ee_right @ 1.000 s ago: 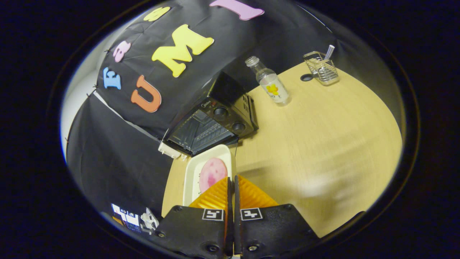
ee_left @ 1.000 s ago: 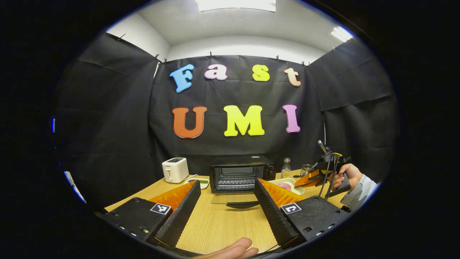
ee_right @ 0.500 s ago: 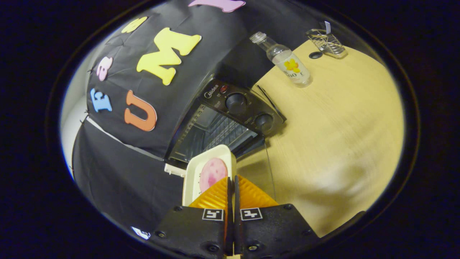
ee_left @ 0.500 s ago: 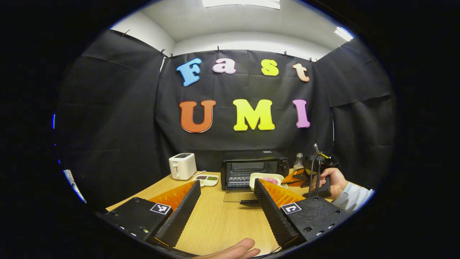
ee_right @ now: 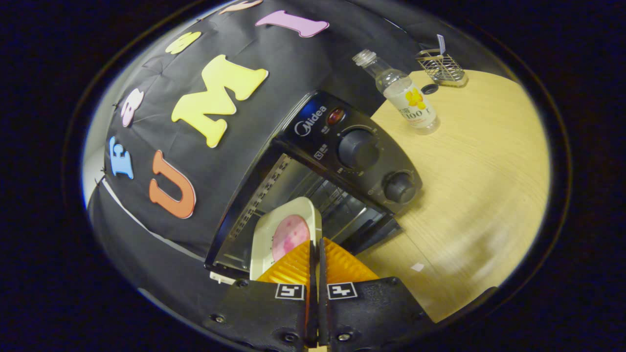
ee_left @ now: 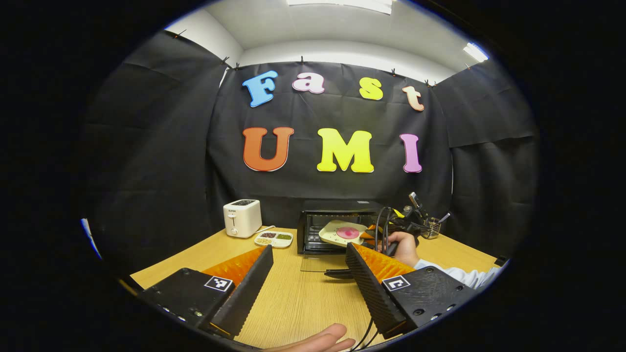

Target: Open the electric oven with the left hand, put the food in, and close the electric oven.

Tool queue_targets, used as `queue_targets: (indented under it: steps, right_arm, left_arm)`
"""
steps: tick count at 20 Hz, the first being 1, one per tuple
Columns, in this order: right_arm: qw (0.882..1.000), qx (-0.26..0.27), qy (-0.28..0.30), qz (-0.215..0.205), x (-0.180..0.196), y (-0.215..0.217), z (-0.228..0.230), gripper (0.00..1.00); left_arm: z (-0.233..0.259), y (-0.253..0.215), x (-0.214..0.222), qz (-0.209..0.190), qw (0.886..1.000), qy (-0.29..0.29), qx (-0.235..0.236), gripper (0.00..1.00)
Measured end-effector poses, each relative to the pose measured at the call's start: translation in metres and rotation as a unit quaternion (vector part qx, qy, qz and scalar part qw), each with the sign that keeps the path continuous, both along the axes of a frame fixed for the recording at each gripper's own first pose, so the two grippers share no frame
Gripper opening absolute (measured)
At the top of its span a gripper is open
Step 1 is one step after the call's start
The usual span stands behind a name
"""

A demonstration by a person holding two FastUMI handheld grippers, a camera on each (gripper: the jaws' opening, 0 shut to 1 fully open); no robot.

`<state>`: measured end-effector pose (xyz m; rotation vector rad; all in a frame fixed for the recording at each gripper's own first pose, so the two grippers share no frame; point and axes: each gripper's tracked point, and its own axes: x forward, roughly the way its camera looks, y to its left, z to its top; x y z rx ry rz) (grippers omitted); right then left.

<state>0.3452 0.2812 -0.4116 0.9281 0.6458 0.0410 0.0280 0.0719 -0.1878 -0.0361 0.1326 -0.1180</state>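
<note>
Right gripper view: the right gripper [ee_right: 315,244] has its two fingers pressed together on the near rim of a cream rectangular plate [ee_right: 274,230] that carries a round pink slice of food [ee_right: 290,236]. The plate's long axis runs away from the gripper toward 12 o'clock, its far short edge pointing into the open mouth of the black electric oven [ee_right: 342,146], just at the opening. Metal rack bars show inside the cavity beyond the plate. The oven's two round knobs sit at 1 o'clock from the plate, on the panel beside the opening. Farther off on the pale wooden table [ee_right: 479,186], at 1 o'clock, stand a clear bottle with a yellow flower label [ee_right: 403,95] and a small wire basket [ee_right: 442,68], well apart from the oven, with bare tabletop between them.

In the left gripper view, the left gripper [ee_left: 308,274] hangs above the table with its fingers spread wide, gripping nothing. At 12 o'clock the oven's glass door [ee_left: 323,264] lies folded down flat toward the camera, its dark handle at the near edge. The plate is tilted in front of the opening. At 11 o'clock stand a white toaster [ee_left: 241,218] and a small divided dish [ee_left: 274,238], clear of the oven's left side.
</note>
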Motion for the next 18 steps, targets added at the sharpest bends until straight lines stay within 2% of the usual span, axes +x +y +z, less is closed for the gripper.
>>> queue_targets:
  steps: [4,7,12,16,17,18]
  right_arm:
    - [0.999,-0.029,-0.020,-0.032,0.038,0.005,-0.009,0.04]
    - [0.997,-0.067,-0.034,-0.031,0.053,0.012,-0.013,0.05]
    - [0.983,-0.169,-0.060,-0.042,0.071,0.004,-0.016,0.06]
    - [0.974,-0.210,-0.071,-0.040,0.068,-0.008,-0.017,0.06]
    - [0.970,-0.228,-0.071,-0.041,0.061,-0.012,-0.017,0.13]
    - [0.966,-0.243,-0.077,-0.036,0.052,-0.015,-0.014,0.14]
  left_arm:
    - [-0.008,0.019,0.007,0.024,1.000,0.005,0.014,0.95]
    - [-0.017,0.022,0.007,0.025,1.000,0.017,0.008,0.96]
    - [-0.022,0.028,0.003,0.035,0.999,0.028,-0.008,0.96]
    - [-0.029,0.035,-0.005,0.044,0.998,0.036,0.003,0.96]
    - [-0.028,0.034,-0.007,0.044,0.998,0.035,0.003,0.96]
    - [-0.030,0.029,-0.010,0.038,0.998,0.041,0.001,0.96]
